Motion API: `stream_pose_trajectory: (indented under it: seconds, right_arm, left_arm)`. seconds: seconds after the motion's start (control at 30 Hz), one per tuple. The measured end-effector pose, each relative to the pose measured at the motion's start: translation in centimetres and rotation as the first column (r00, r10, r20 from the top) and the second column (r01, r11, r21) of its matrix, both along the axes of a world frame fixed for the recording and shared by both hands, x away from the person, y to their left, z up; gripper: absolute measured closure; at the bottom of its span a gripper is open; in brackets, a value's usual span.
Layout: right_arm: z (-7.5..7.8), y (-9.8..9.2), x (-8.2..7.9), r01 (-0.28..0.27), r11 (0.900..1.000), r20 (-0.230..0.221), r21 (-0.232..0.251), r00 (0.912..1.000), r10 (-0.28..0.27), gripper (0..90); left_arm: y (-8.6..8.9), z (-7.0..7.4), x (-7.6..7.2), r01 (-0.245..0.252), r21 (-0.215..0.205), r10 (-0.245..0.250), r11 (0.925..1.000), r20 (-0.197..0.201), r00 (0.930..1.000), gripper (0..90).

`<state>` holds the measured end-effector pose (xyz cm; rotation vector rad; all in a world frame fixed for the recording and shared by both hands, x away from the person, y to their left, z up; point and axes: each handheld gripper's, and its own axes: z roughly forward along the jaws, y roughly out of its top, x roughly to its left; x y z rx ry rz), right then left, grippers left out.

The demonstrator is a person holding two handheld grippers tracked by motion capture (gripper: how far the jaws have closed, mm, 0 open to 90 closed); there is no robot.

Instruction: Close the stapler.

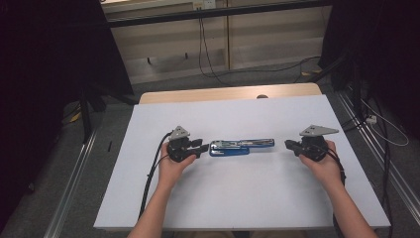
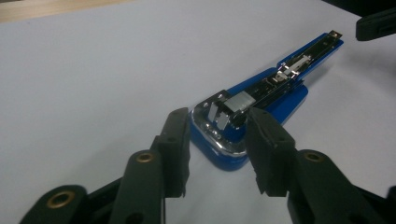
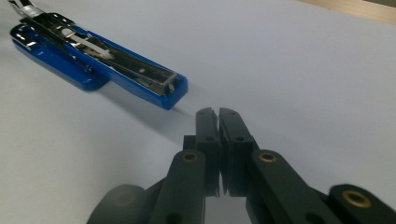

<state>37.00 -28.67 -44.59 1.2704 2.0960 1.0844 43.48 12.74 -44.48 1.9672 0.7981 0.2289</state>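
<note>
- Left gripper (image 2: 217, 140) narrows around the hinge end of an opened blue stapler (image 2: 261, 98): rigid, slick metal, best gripped by its plastic sides.
- Right gripper (image 3: 218, 114) rests closed, empty.

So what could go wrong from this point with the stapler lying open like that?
The left gripper straddles the hinge end of the blue stapler, near the rounded base edge, so it may slip or pivot the stapler. The open magazine could swing when lifted. The right gripper is shut and apart from the stapler, giving no support.
</note>
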Motion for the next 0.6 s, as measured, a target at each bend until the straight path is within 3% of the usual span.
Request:
stream_pose_trajectory:
  seconds: [0.17,0.4,0.6]
  right_arm:
    - [-0.2,-0.1,0.3,-0.009,1.0,0.001,0.021,1.0,0.009,88.9]
    - [-0.4,0.6,0.6,-0.032,0.999,0.0,-0.012,0.9995,0.032,89.8]
    - [-0.8,1.3,0.9,-0.044,0.998,-0.012,-0.041,0.999,0.043,90.0]
  left_arm:
    - [-0.3,-0.6,0.2,0.017,0.024,-0.017,0.9996,-0.02,0.9997,76.9]
    - [-0.4,-0.7,0.0,0.035,0.05,-0.034,0.9981,-0.007,0.9994,80.9]
    - [-0.7,-0.9,0.0,0.048,0.057,-0.047,0.9972,-0.018,0.9987,88.0]
